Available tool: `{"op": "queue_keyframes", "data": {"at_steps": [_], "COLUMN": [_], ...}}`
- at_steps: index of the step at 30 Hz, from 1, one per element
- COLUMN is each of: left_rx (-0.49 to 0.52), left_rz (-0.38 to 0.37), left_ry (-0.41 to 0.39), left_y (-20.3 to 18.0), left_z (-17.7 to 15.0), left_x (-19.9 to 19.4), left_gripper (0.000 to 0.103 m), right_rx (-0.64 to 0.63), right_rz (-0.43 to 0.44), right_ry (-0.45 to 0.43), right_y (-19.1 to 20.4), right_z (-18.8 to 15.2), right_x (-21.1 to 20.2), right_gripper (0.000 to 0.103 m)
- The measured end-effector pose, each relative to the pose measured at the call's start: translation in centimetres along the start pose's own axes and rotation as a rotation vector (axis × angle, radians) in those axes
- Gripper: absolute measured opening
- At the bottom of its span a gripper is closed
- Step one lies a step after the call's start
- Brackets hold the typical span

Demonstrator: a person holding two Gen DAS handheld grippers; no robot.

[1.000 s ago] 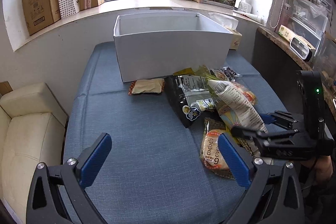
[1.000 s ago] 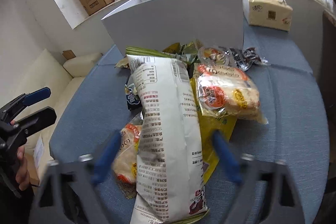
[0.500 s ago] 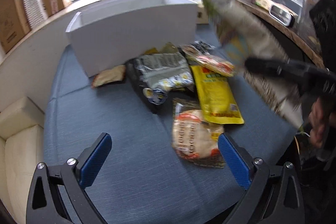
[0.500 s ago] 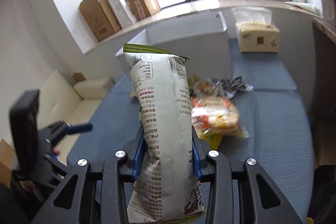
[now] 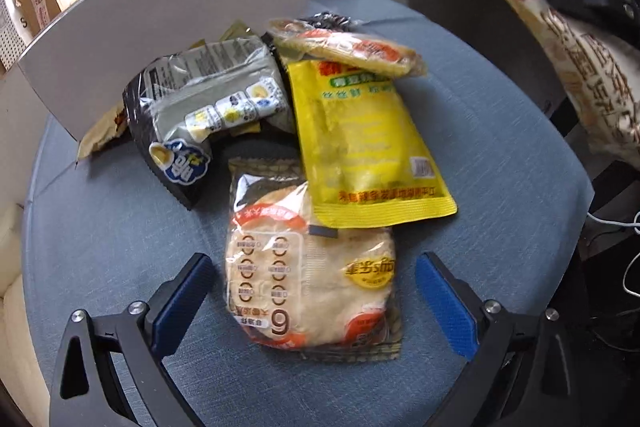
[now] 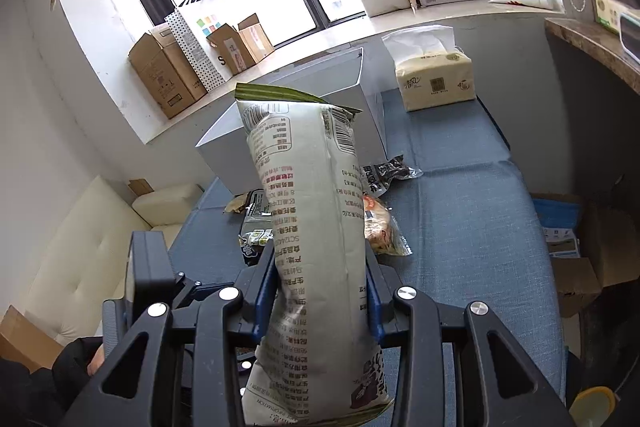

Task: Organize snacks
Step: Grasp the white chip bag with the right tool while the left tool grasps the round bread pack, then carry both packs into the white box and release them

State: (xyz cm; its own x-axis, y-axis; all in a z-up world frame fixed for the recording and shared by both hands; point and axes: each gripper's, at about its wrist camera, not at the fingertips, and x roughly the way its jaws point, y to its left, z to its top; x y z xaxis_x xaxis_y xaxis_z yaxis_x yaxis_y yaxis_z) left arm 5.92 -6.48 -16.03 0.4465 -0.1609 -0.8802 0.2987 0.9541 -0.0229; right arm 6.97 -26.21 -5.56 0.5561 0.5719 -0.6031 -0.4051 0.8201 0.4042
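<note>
My right gripper (image 6: 320, 291) is shut on a tall grey-white snack bag (image 6: 312, 227) and holds it upright, high above the blue table; the bag also shows at the left wrist view's upper right (image 5: 560, 39). My left gripper (image 5: 312, 299) is open, its blue pads on either side of a clear pack of round flatbreads (image 5: 308, 275), not touching it. A yellow pouch (image 5: 360, 143), a black-and-grey bag (image 5: 208, 107) and another bread pack (image 5: 348, 47) lie beyond. The white box (image 5: 168, 27) stands behind them.
A tissue pack (image 6: 434, 79) sits on the table to the right of the white box (image 6: 360, 99). A dark small packet (image 6: 384, 173) lies near the box. Cardboard boxes (image 6: 168, 75) line the windowsill. A cream sofa (image 6: 80, 251) is left of the table.
My right gripper has closed on the tall bag and lifted it well above the table. My left gripper has moved forward and down until its open pads flank the flatbread pack.
</note>
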Motion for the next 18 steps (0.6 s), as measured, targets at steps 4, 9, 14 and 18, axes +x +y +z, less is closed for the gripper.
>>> {"op": "queue_keyframes", "data": {"at_steps": [4, 9, 14, 18], "left_rx": [-0.03, -0.076, -0.155, -0.213], "left_rz": [0.007, 0.003, 0.053, 0.085], "left_ry": [-0.02, -0.047, -0.093, -0.181], "left_y": [1.2, 3.6, 6.5, 8.4], "left_z": [-0.1, -0.9, -2.0, -2.1], "left_x": [-0.9, -1.8, -4.9, -8.9], "left_gripper": [0.079, 0.079, 0.079, 0.079], "right_rx": [0.002, 0.0, -0.022, -0.046], "right_rz": [0.001, 0.003, 0.015, 0.029], "right_ry": [0.009, 0.024, 0.039, 0.06], "right_y": [-0.2, 0.0, 0.8, 1.8], "right_z": [-0.3, -0.5, -0.6, -0.5], "right_x": [0.3, 0.7, 1.3, 2.4], "right_gripper": [0.041, 0.041, 0.041, 0.041]}}
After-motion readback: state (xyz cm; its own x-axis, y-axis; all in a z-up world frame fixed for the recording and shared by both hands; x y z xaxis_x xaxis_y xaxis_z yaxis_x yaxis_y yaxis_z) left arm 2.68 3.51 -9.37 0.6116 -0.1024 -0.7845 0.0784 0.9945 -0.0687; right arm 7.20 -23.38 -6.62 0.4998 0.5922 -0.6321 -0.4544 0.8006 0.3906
